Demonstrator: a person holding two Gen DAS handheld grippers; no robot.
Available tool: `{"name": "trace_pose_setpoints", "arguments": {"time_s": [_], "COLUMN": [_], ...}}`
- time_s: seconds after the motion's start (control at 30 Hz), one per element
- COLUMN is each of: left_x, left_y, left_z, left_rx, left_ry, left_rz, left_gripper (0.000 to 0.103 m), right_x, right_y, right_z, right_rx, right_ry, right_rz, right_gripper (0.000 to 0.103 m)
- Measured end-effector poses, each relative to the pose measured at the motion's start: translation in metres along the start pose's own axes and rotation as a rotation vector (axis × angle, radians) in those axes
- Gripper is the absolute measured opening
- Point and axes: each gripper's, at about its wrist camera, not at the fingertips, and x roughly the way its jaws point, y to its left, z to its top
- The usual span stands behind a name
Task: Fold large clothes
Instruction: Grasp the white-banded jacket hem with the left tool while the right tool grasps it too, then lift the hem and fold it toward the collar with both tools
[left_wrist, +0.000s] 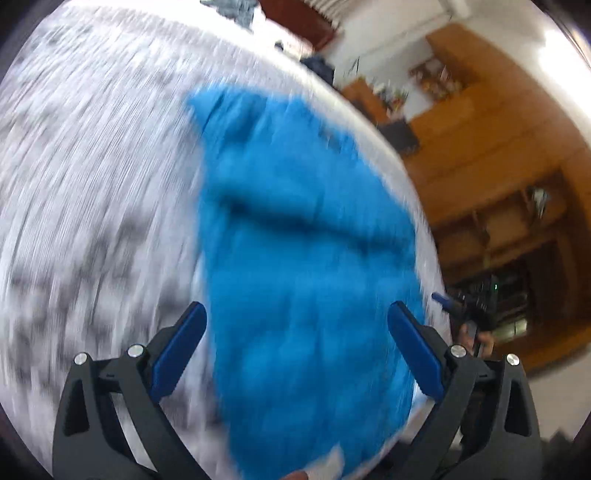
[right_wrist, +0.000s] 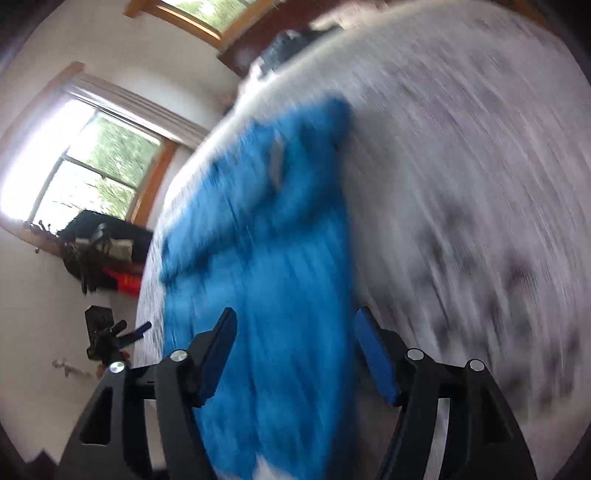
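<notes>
Left wrist view: my left gripper (left_wrist: 297, 310) hangs spread and empty over the blue garment (left_wrist: 306, 258), which lies ahead on the patterned bedspread (left_wrist: 92, 184), already narrowed to a long strip. Right gripper (right_wrist: 295, 317) likewise spread, holding nothing; I judge the crosswise folds remain, though blur hides detail.

A bed (left_wrist: 92, 166) carried everything, its cover white with a blurred grey-black pattern (right_wrist: 480, 184). A bright blue garment (left_wrist: 295, 258) lay spread directly on it near one edge (right_wrist: 266, 258), creased across the middle, a small pale tag showing on it. At the far end a darker heap of clothes (left_wrist: 232, 9) rested, too blurred to identify.
</notes>
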Motion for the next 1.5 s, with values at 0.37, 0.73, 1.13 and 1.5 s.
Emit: {"name": "trace_pose_setpoints", "arguments": {"time_s": [0.37, 0.73, 1.13, 1.5], "left_x": [0.01, 0.048, 0.04, -0.001], "left_y": [0.035, 0.005, 0.03, -0.001], "left_z": [-0.1, -0.114, -0.129, -0.106], "left_rx": [-0.157, -0.143, -0.255, -0.193], "left_ry": [0.14, 0.189, 0.157, 0.008], "left_rz": [-0.153, -0.201, -0.199, -0.354], "left_gripper": [0.098, 0.096, 0.013, 0.009], "right_x": [-0.003, 0.011, 0.006, -0.034], "right_y": [-0.015, -0.007, -0.005, 0.023], "right_z": [-0.134, -0.136, -0.137, -0.115], "right_rx": [0.065, 0.081, 0.046, 0.02], "right_ry": [0.192, 0.184, 0.134, 0.028], "right_rz": [0.118, 0.191, 0.225, 0.335], "right_gripper": [0.072, 0.074, 0.014, 0.012]}}
